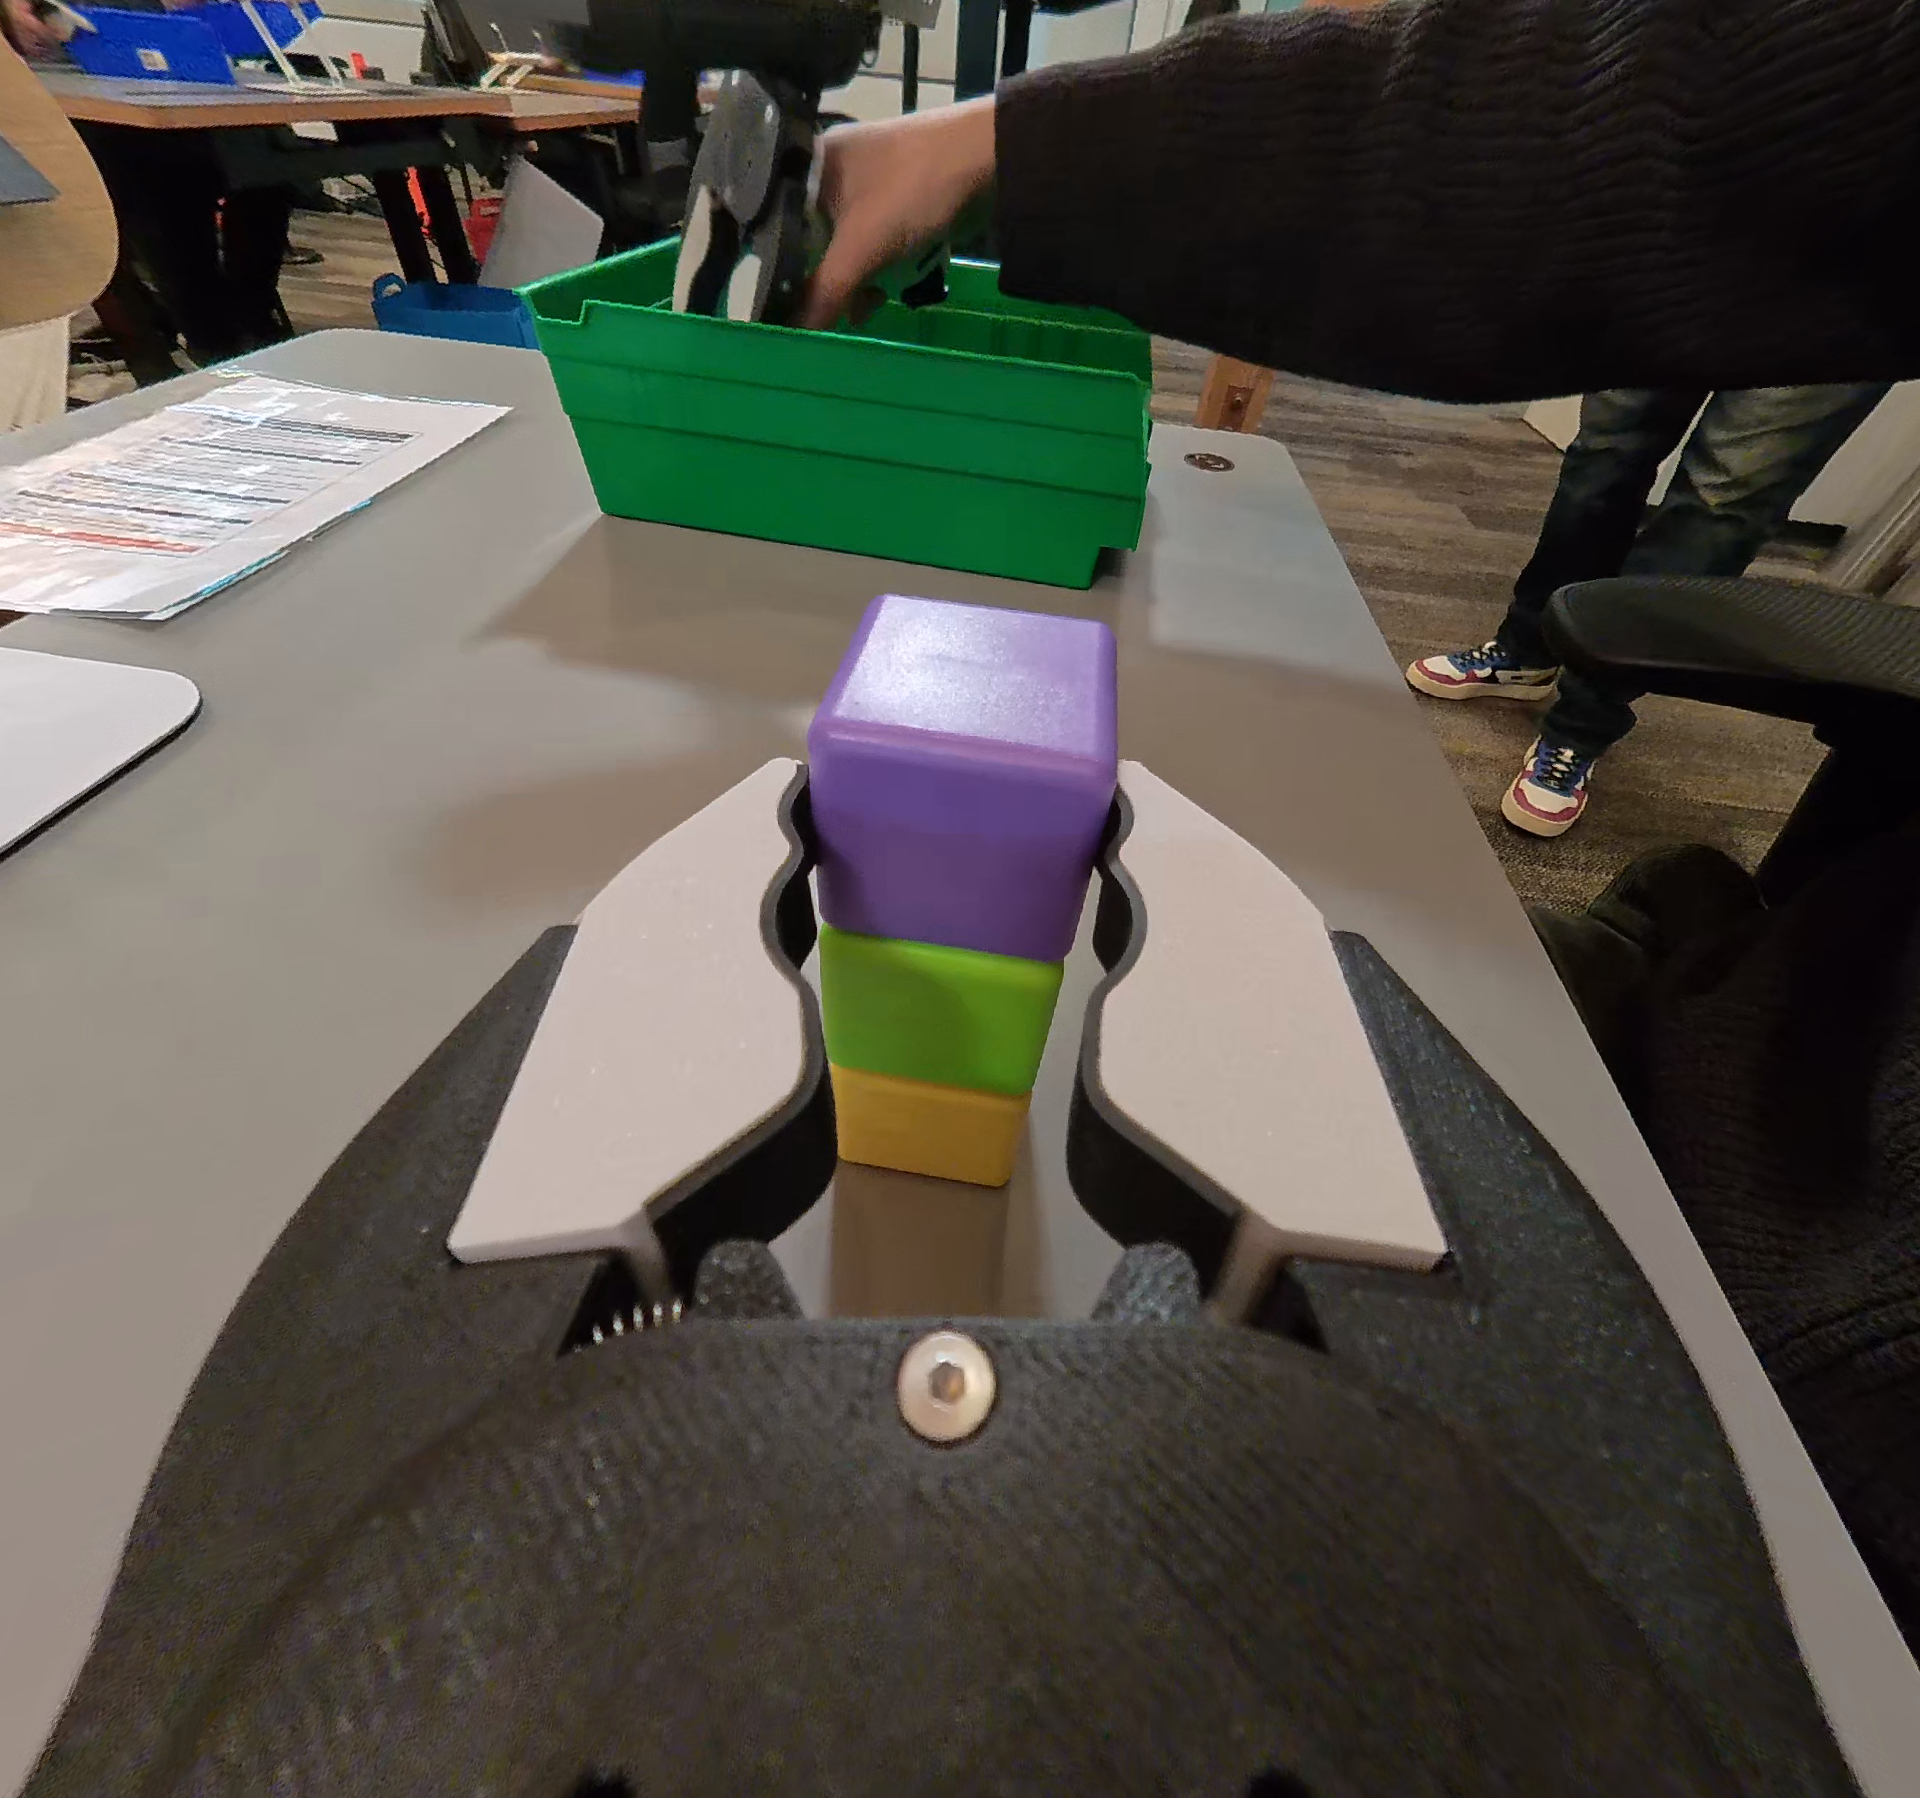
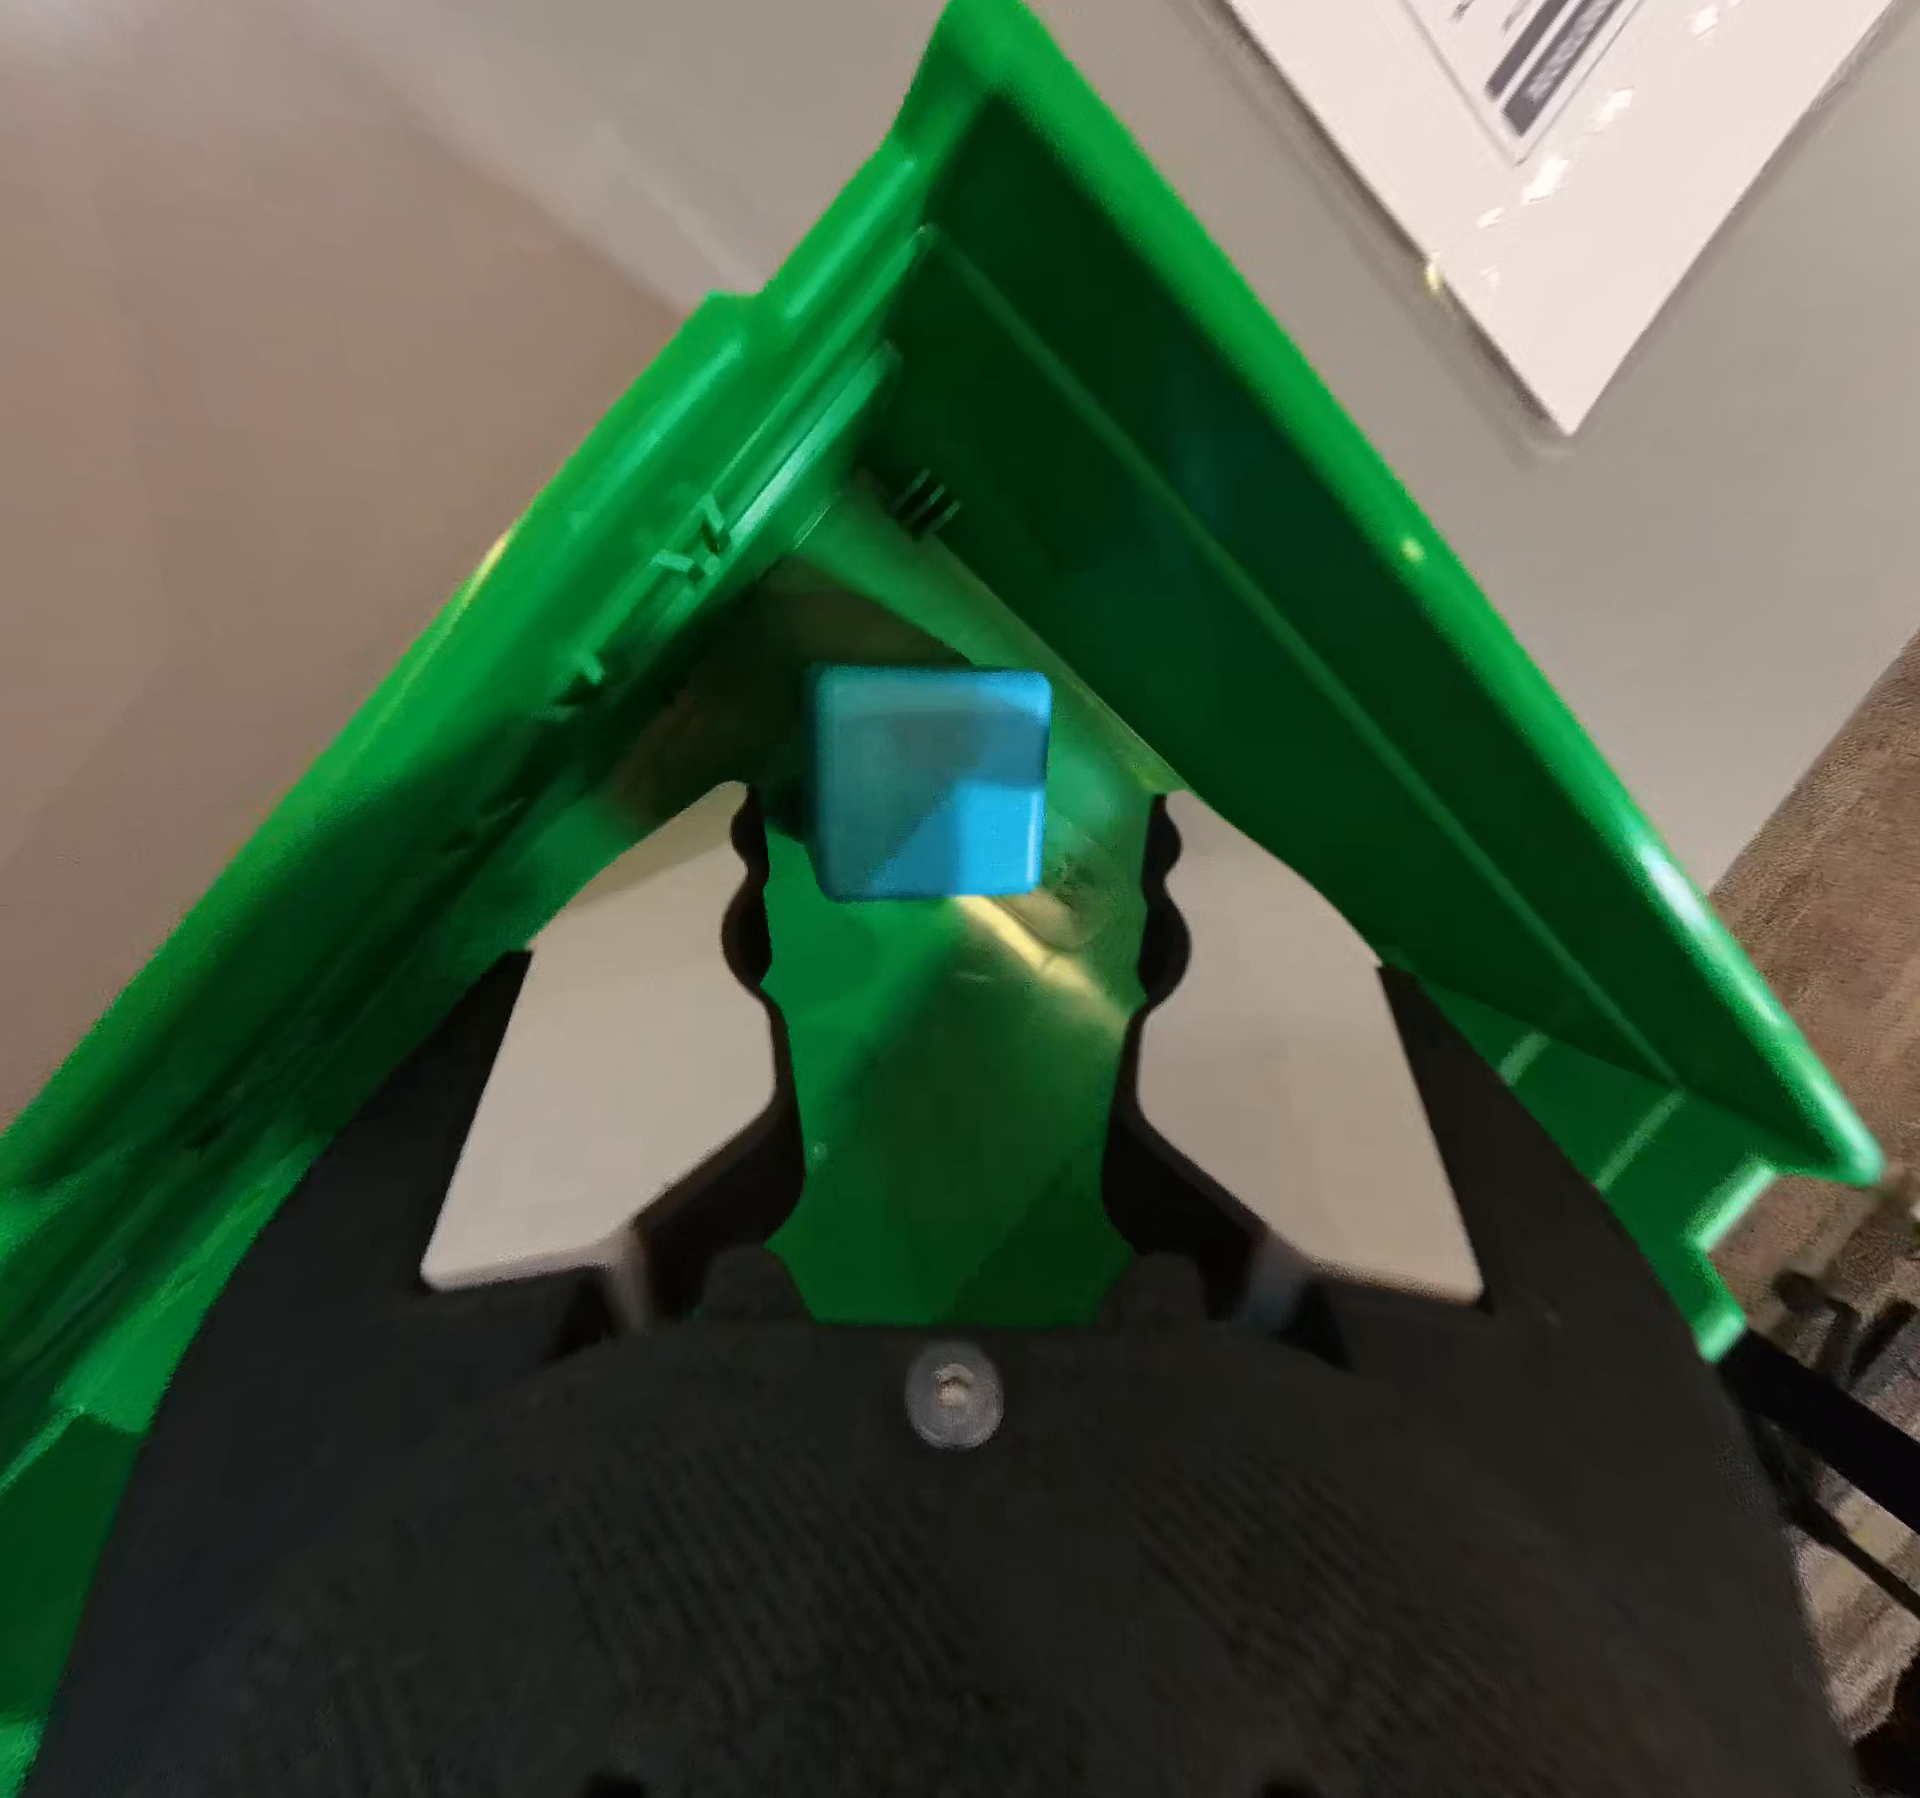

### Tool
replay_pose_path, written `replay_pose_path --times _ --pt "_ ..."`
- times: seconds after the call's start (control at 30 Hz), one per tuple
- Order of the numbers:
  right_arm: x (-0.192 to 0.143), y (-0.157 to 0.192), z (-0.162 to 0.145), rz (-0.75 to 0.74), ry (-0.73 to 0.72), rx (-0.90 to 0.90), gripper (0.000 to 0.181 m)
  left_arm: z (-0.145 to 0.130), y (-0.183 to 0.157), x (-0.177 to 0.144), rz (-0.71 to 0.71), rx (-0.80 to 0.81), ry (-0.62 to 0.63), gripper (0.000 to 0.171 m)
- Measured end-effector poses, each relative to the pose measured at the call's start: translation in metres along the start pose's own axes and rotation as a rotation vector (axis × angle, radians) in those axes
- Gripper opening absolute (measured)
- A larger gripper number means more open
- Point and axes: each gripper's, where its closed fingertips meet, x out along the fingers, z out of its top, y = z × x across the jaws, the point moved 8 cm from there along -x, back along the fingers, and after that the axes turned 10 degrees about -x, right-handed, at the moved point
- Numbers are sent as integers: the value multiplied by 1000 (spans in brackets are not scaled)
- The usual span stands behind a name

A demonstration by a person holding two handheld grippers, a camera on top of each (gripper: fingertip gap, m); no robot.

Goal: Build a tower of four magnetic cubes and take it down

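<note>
A stack of three blocks stands on the grey table (image 1: 416, 813): a purple block (image 1: 966, 709) on top, a green block (image 1: 935, 1005) under it, a yellow block (image 1: 925, 1125) at the bottom. My left gripper (image 1: 961, 792) is shut on the purple block, one finger against each side. My right gripper (image 2: 954, 813) is open, pointing down into a green bin (image 2: 1299, 522). A blue cube (image 2: 930, 782) lies on the bin floor between its fingertips, closer to the left one. In the left wrist view the right gripper (image 1: 727, 221) reaches into the bin (image 1: 852, 460), held by a hand in a dark sleeve (image 1: 1455, 169).
Printed sheets (image 1: 187, 491) lie at the table's far left, with a white pad (image 1: 73, 730) nearer. The same sheet shows in the right wrist view (image 2: 1558, 86). The table's right edge runs close to the stack; an office chair (image 1: 1766, 647) and a person's legs stand beyond it. The tips of one gripper are about 40 cm away from the tips of the other.
</note>
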Motion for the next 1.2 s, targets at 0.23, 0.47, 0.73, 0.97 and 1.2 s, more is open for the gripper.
replay_pose_path --times 0.23,0.47,0.73,0.97,1.2 --pt "-74 11 16 -139 -293 -25 71 -1 0 0 -9 -14 6 53" --pt "-161 109 71 -85 -871 -114 72 3 0 1 21 -24 11 81" --pt "-150 232 103 299 -1270 -157 78 -12 4 0 71 8 148 91" --pt "-111 266 103 495 -1366 -106 75 -20 3 7 66 -16 226 85" --pt "-85 286 111 530 -1294 -138 78 -18 6 7 62 -34 206 70"
